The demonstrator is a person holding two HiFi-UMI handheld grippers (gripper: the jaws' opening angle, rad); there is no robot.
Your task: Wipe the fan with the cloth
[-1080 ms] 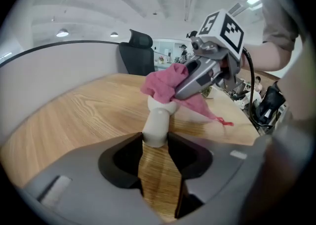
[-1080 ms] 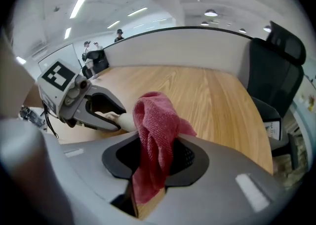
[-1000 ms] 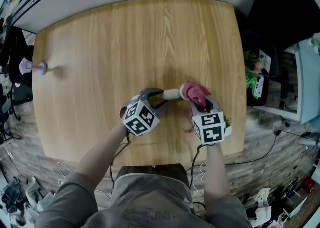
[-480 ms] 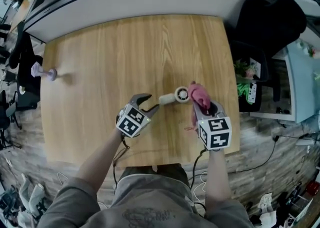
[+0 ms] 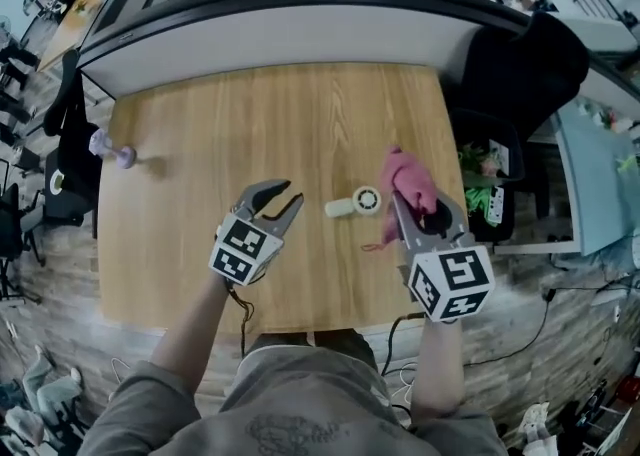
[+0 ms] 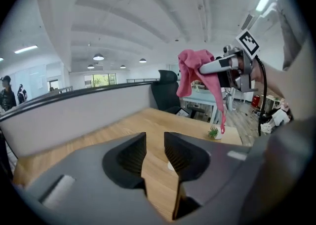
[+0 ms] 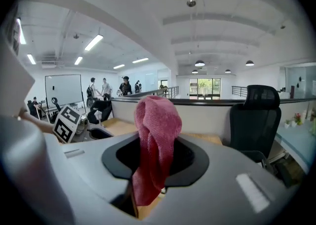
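A small white hand fan (image 5: 357, 204) lies flat on the wooden table (image 5: 250, 114), untouched, between the two grippers. My left gripper (image 5: 283, 196) hangs above the table to the fan's left; its jaws have just been closing, but a gap still shows between them and nothing is in it (image 6: 155, 137). My right gripper (image 5: 418, 206) is raised to the right of the fan, shut on a pink cloth (image 5: 408, 176). The cloth bunches above the jaws and hangs down below them (image 7: 155, 120). The left gripper view also shows that cloth (image 6: 196, 68).
A small purple object (image 5: 112, 149) stands at the table's far left edge. A tiny potted plant (image 6: 213, 132) sits near the table's right corner. A black office chair (image 5: 520, 64) stands beyond the right edge, and cables lie on the floor.
Both grippers have risen off the table. The left one has left the fan's handle and pulled back left. The right one has lifted the cloth off the fan's head.
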